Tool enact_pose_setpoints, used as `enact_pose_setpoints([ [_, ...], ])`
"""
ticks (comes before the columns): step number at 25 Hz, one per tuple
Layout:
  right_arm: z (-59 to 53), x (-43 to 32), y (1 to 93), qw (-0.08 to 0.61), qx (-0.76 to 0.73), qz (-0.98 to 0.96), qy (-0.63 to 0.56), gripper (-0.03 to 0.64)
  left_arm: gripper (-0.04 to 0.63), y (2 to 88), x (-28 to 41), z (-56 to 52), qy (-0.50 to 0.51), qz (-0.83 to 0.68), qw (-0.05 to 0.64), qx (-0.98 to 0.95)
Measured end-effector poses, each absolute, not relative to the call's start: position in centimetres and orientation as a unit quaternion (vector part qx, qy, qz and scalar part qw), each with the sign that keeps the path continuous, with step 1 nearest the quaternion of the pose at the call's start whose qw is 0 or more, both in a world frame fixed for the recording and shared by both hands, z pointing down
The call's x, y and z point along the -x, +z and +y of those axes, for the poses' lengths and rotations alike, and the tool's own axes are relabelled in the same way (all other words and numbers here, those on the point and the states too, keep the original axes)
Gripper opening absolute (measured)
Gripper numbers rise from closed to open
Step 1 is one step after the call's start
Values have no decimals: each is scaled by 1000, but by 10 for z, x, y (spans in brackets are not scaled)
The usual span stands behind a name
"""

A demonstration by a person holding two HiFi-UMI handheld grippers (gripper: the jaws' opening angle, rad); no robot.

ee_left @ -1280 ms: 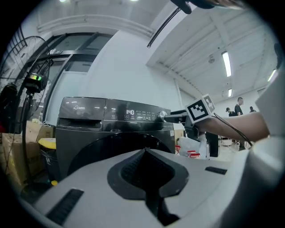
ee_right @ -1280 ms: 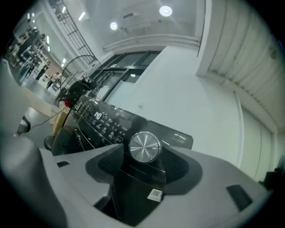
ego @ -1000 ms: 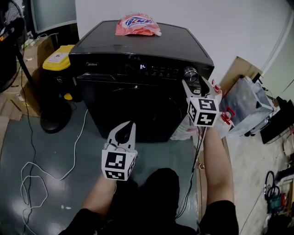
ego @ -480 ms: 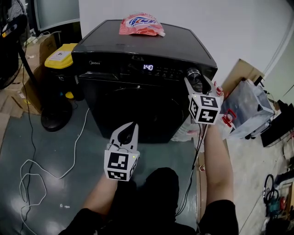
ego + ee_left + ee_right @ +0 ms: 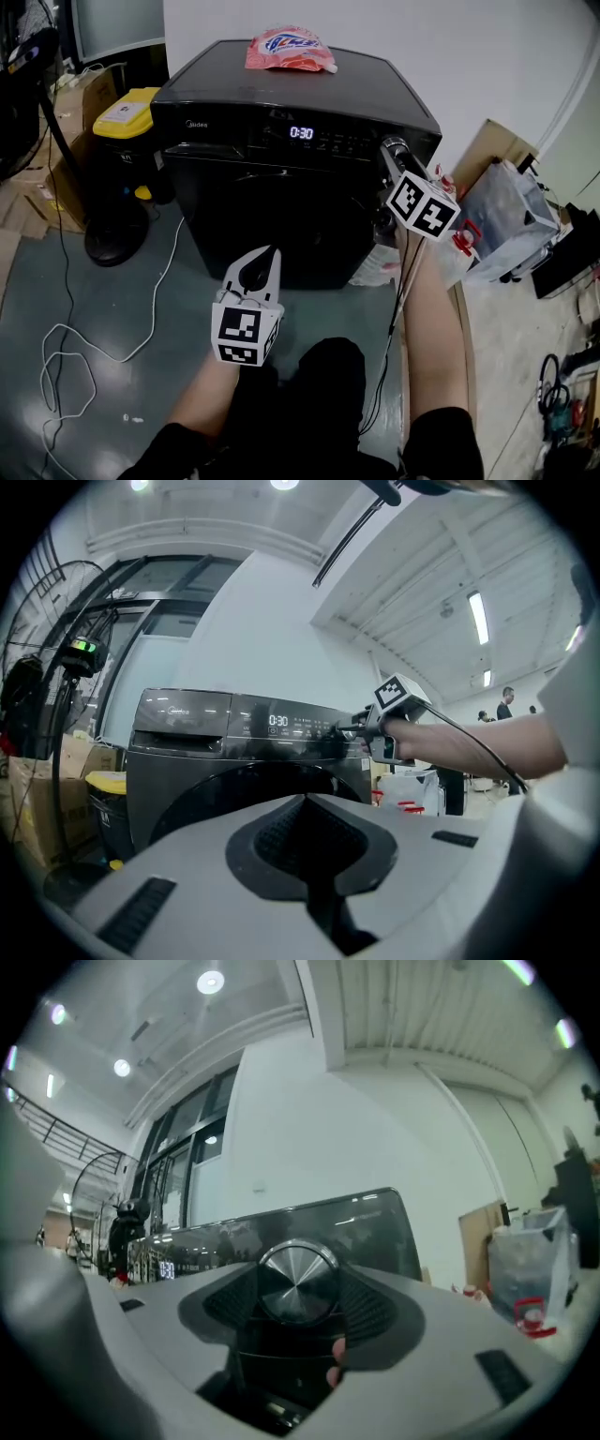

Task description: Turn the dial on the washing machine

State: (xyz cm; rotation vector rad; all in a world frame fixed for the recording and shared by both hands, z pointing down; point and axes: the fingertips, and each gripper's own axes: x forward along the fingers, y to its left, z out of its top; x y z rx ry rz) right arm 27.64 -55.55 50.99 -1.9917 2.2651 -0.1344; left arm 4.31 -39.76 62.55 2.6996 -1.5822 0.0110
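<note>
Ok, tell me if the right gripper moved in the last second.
Yes. The right gripper stays shut on the dial but has twisted clockwise in the head view: its marker cube, square to the washing machine before, now sits tilted.

The right hand-held gripper has twisted on the dial, and the display now reads 0:30.

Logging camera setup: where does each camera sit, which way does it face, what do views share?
Head view: on the head, steeply down at the washing machine; left gripper, right gripper, arms show.
Left gripper view: on that gripper, over shut jaws toward the machine's front; right arm shows.
Right gripper view: on that gripper, at the dial clamped in its jaws.
Shared: head and left gripper views show the display reading 0:30.
</note>
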Motion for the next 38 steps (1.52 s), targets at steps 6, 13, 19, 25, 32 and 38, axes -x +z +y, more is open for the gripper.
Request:
enact_pose_setpoints([
  [6,-555,-279,511,83,657,746,-76,276,8,618,-38,-390,3,-509,-3,-861],
  [13,-556,-280,512,88,658,742,-92,276,8,620,-31,-386,5,-514,2,-858],
  [19,-556,-283,512,134,650,734,-148,276,8,628,-34,-378,22,-504,3,-863],
  [25,-558,-287,515,197,629,716,-232,276,8,630,-32,-374,25,-503,4,-864],
  [32,-559,-291,513,229,611,704,-280,276,8,633,-31,-370,25,-505,5,-863],
  [38,-559,-292,514,233,609,697,-298,276,8,631,-34,-366,24,-500,7,-866],
])
